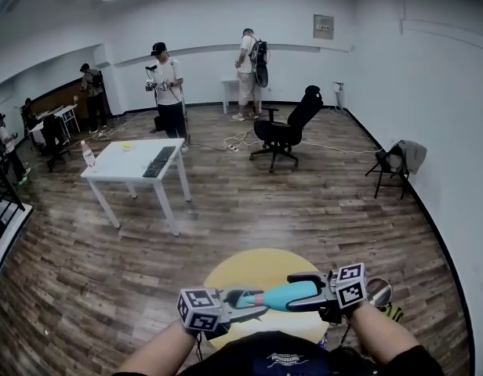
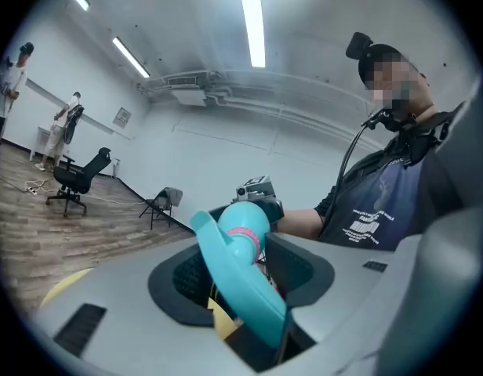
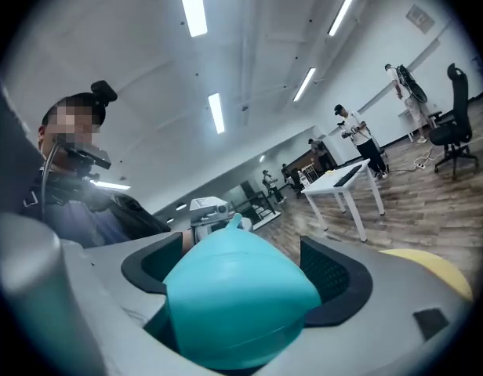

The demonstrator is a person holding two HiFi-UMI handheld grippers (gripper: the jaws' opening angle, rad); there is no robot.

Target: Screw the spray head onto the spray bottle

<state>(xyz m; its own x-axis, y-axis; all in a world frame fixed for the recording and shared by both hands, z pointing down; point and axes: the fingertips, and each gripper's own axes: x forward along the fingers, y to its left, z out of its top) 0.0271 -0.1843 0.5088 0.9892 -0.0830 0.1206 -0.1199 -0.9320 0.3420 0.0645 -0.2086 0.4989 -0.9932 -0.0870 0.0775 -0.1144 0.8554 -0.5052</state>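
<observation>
Left gripper (image 2: 243, 269): clamped on the spray head (image 2: 245, 233), teal trigger lever running between its jaws. Right gripper (image 3: 245, 271) faces it, jaws spread wide with the base of the spray bottle (image 3: 234, 304) between them; no press visible. Bottle lies level, spanning both grippers. Below them, a yellow round table (image 1: 249, 266). Well beyond: white table (image 1: 128, 167), black office chair (image 1: 285, 128), standing person (image 1: 167, 84).
</observation>
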